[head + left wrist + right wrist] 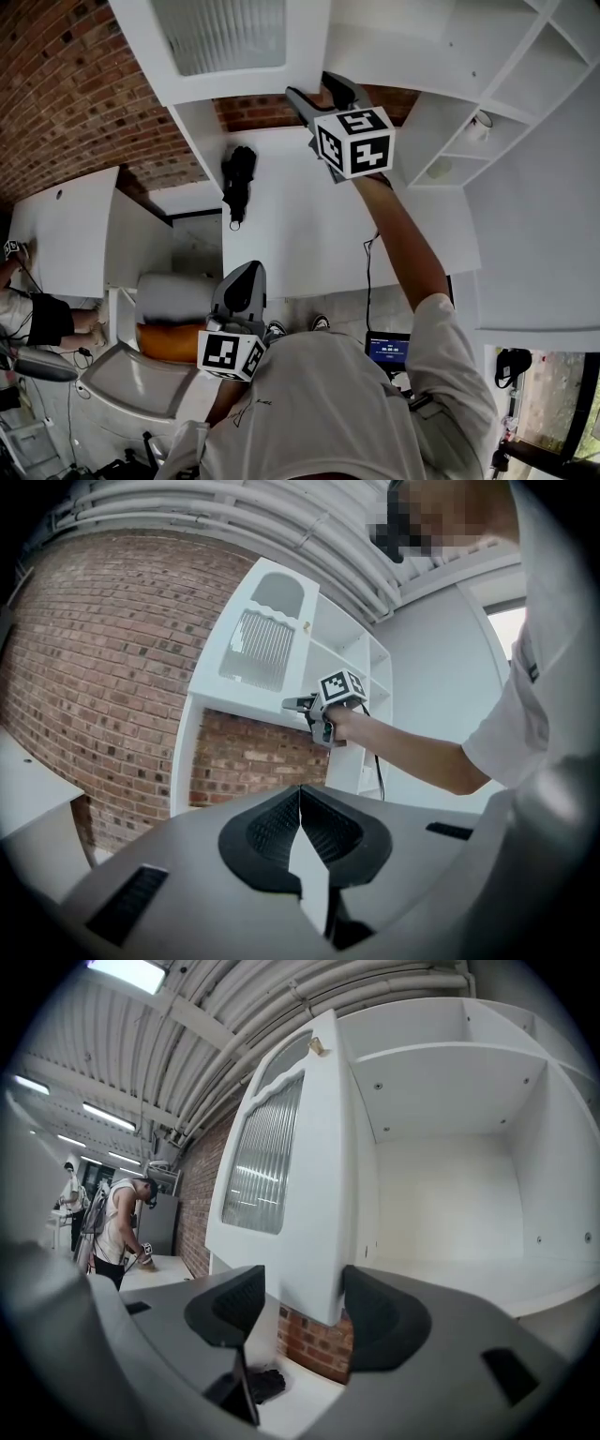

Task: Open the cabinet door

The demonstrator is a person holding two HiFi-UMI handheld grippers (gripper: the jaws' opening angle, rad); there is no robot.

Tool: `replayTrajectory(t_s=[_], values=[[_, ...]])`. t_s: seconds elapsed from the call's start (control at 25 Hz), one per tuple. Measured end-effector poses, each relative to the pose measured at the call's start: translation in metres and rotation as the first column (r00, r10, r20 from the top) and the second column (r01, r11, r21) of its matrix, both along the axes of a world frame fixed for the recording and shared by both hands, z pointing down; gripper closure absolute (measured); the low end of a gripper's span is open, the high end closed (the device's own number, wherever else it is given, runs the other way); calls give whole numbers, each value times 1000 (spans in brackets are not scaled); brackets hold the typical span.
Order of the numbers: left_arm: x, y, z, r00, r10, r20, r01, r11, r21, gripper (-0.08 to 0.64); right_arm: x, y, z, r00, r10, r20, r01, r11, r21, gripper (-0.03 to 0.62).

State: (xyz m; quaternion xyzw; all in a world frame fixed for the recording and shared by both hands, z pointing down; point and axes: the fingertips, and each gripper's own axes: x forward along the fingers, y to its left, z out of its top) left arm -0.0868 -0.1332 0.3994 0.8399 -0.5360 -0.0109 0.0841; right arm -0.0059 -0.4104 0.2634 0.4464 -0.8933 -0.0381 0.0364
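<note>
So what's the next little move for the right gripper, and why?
Probably pull the right gripper outward, away from the cabinet, to swing the door wider. Its jaws sit on either side of the cabinet door's lower corner, and the door stands only partly open, with the white compartment showing behind it.
</note>
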Motion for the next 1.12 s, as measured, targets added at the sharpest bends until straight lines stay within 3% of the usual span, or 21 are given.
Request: replayTrajectory(t_s=[0.24, 0.68, 1.12], values=[[-2, 3, 2, 1000, -2, -3, 2, 1000, 3, 545, 4, 4, 0, 1000, -10, 9, 10, 1000, -6, 394], [2, 7, -1, 1000, 9, -2, -9, 1000, 9, 545, 13, 12, -1, 1000, 2, 15, -2, 1000, 3, 449], [-4, 6, -5, 1000, 1, -20, -1, 1000, 20, 545, 13, 20, -1, 1000, -3, 20, 3, 1000, 2, 462]])
